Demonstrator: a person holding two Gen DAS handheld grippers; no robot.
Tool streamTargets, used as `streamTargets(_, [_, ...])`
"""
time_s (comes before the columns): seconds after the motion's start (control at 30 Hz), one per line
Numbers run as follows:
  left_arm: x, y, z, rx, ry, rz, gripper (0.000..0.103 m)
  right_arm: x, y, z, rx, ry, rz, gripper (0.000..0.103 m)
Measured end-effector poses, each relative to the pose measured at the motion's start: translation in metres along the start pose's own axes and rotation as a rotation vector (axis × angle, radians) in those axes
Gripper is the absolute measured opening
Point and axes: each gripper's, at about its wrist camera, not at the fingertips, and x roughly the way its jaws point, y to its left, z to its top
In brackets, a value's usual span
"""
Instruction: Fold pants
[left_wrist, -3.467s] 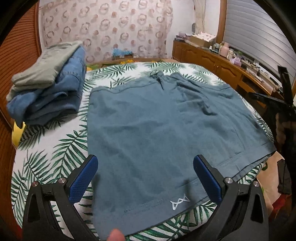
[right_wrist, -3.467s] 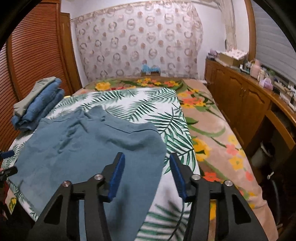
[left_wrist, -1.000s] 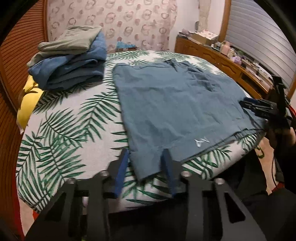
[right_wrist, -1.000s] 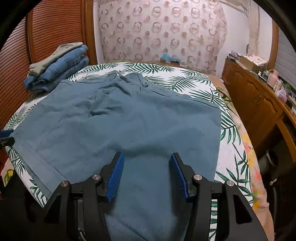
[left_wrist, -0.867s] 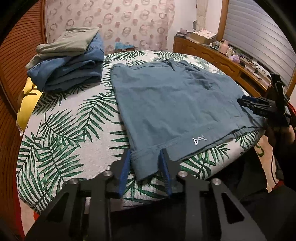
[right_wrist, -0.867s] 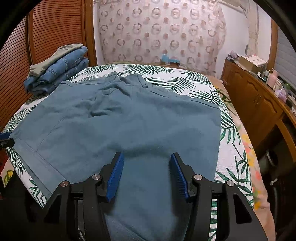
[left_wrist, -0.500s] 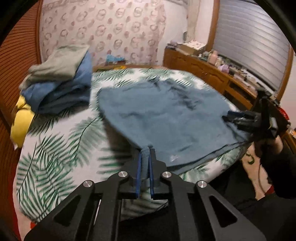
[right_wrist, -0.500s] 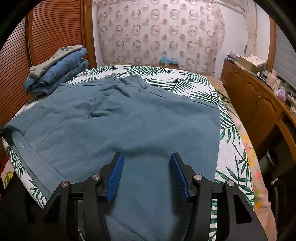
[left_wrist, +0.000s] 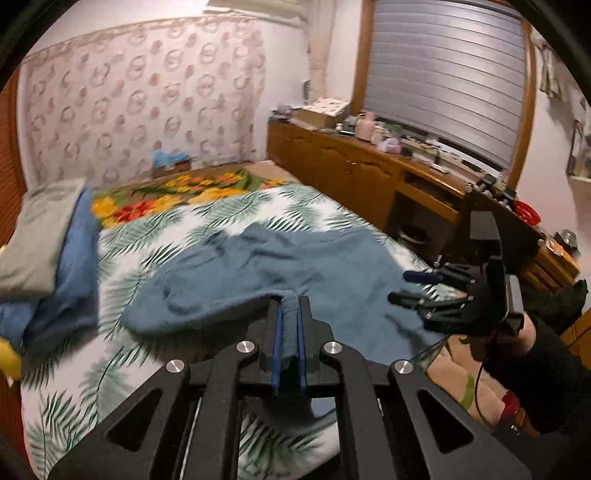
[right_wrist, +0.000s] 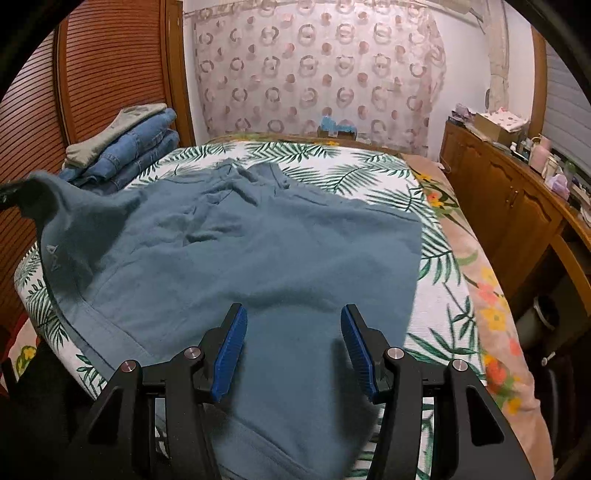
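Pants (right_wrist: 236, 258) are spread on the leaf-print bed (right_wrist: 436, 258), one hem corner pinched tight in the left gripper (left_wrist: 288, 332) and lifted, presumably so it can be carried across for a fold. The right gripper (right_wrist: 291, 347) is held wide open over the near hem, nothing gripped (yet). Room is left rightward; the folded stack (right_wrist: 125, 147) crowds the far left.

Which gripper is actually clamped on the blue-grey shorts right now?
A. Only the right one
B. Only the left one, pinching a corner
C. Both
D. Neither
B. The left gripper is shut on a lifted corner of the blue-grey shorts, with fabric between its blue pads, while the right gripper hovers over the shorts with its jaws wide apart.
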Motion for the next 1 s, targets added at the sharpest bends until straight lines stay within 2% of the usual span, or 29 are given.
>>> streamTargets(0.33, [0.028,-0.045,0.033,0.072,0.011,-0.098,0.008,-0.007,-0.004,0.0,0.009,-0.033,-0.007,0.055])
streamTargets(0.6, [0.035,-0.06,0.032,0.093,0.023,-0.08,0.009,-0.003,-0.004,-0.002,0.023,-0.042,-0.01,0.055])
streamTargets(0.7, [0.033,-0.061,0.03,0.101,0.017,-0.048,0.019,-0.003,-0.004,-0.001,0.027,-0.046,-0.007,0.055])
streamTargets(0.77, [0.031,-0.056,0.029,0.092,0.005,-0.03,0.04,-0.002,-0.001,0.0,0.029,-0.05,-0.004,0.055])
streamTargets(0.83, [0.027,-0.051,0.029,0.082,-0.008,-0.031,0.052,-0.001,0.002,0.001,0.026,-0.053,-0.002,0.055])
streamTargets(0.93, [0.021,-0.045,0.028,0.061,-0.025,-0.04,0.078,0.002,0.007,0.003,0.016,-0.055,0.001,0.055])
streamTargets(1.0, [0.019,-0.041,0.025,0.056,-0.031,-0.028,0.079,0.002,0.005,0.002,0.016,-0.059,0.008,0.055])
